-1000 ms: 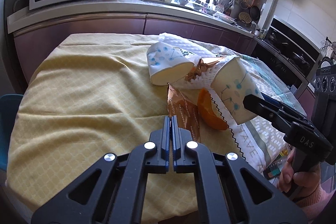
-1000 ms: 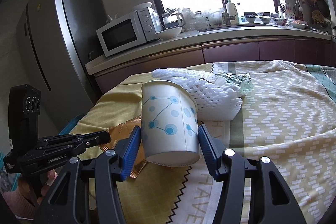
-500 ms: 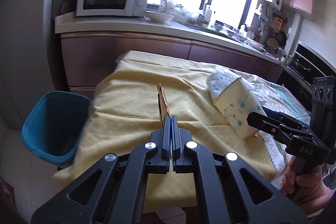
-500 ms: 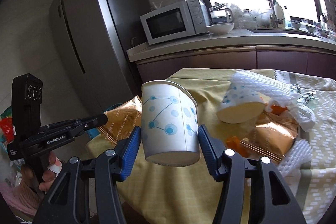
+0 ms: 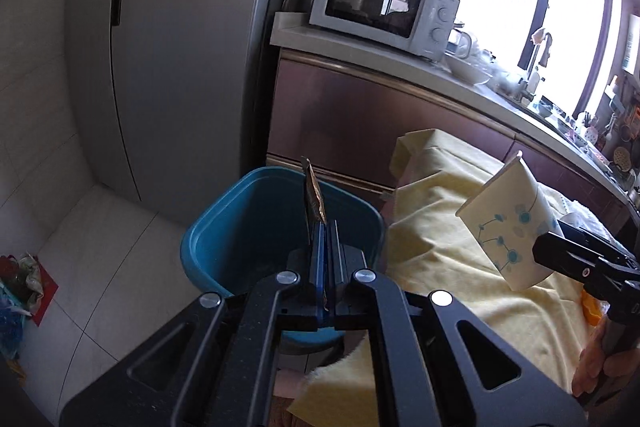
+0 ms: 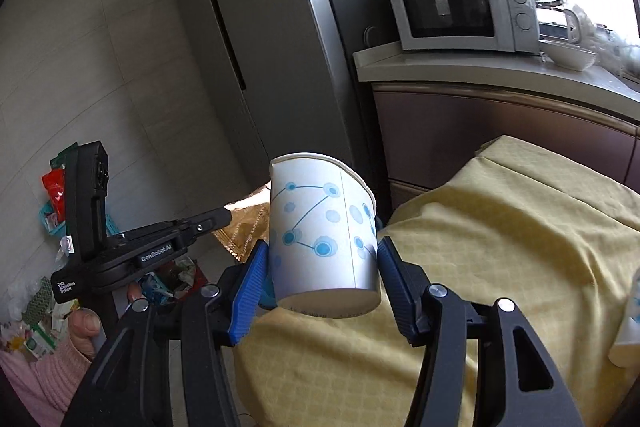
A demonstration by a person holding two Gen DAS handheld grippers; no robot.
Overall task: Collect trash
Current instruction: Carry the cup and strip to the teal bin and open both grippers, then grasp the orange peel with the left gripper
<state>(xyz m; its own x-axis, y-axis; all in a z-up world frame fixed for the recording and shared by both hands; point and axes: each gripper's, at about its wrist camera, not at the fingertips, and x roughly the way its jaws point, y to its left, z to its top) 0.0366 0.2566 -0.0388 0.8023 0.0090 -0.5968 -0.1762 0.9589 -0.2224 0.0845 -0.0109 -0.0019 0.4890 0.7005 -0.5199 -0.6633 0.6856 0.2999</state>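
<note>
Two pieces sit gripped, neither binned: left gripper (image 5: 325,227), jaws pinched tight on a gold wrapper (image 5: 314,195) over the blue bin (image 5: 208,239); right gripper (image 6: 320,263) clamps a paper cup (image 6: 320,231) above the yellow-clothed table (image 6: 520,247).

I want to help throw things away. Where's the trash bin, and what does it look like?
Find the tall grey fridge; at its foot, beside the yellow-clothed table, stands the bin. It's the only teal tub, open-topped with rounded corners.
</note>
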